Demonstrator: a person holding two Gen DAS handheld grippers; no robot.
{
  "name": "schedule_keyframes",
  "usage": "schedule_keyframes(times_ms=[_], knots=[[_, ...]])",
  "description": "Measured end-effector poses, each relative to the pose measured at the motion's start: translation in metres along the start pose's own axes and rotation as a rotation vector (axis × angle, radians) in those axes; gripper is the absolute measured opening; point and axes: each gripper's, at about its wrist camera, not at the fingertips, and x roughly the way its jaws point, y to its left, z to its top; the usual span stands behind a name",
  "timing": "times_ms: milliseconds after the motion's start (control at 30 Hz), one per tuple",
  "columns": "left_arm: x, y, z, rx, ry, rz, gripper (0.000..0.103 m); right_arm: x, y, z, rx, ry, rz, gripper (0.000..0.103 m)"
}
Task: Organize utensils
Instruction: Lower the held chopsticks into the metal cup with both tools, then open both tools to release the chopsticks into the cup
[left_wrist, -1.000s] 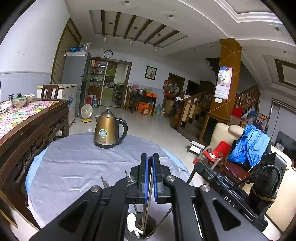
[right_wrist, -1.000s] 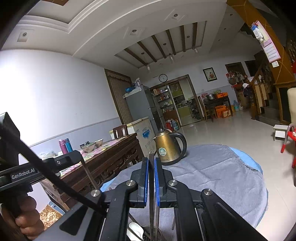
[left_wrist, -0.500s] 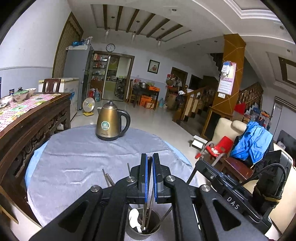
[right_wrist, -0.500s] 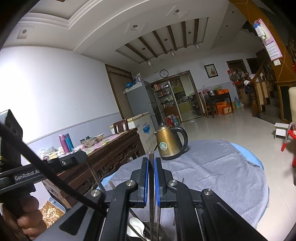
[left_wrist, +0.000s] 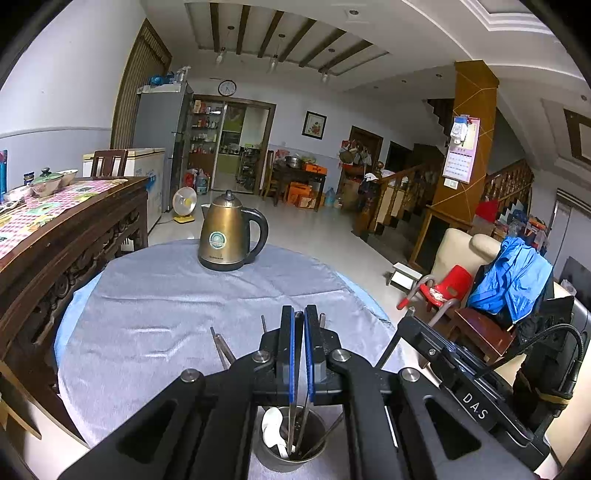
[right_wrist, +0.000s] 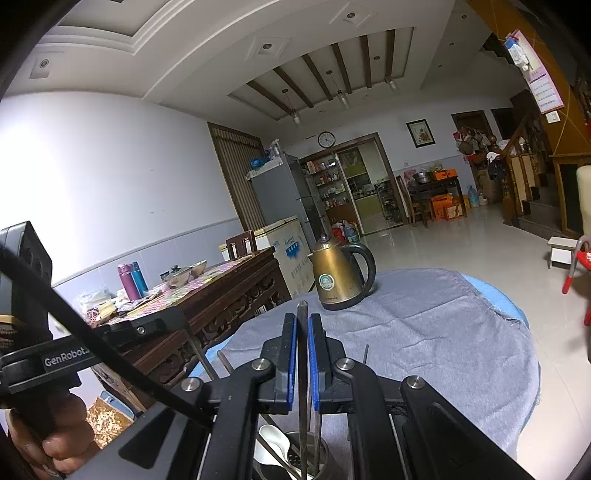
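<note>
The left gripper (left_wrist: 299, 354) is seen clamped on a thin metal rod (left_wrist: 295, 424) standing in the cup (left_wrist: 291, 461) on the grey cloth (left_wrist: 147, 314). Only the right view shows the right gripper (right_wrist: 303, 358) clamped on a pointed utensil (right_wrist: 303, 369), and a hand (right_wrist: 48, 443) at lower left.

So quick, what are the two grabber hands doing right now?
Left gripper: shut on a thin metal utensil standing in the round steel cup.
Right gripper: shut on a pointed metal utensil.
</note>
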Motion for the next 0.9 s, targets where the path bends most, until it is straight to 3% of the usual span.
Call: schedule_keyframes(times_ms=[633,900], knots=[[0.000,0.002,-0.004,-0.018,0.025,0.015,0.005,0.001,0.007,-0.006,0.000,0.028,0.012,0.008],[0.004,0.011,-0.011,-0.044,0.075,0.005,0.005,0.002,-0.002,-0.007,0.046,0.054,-0.004,0.008]])
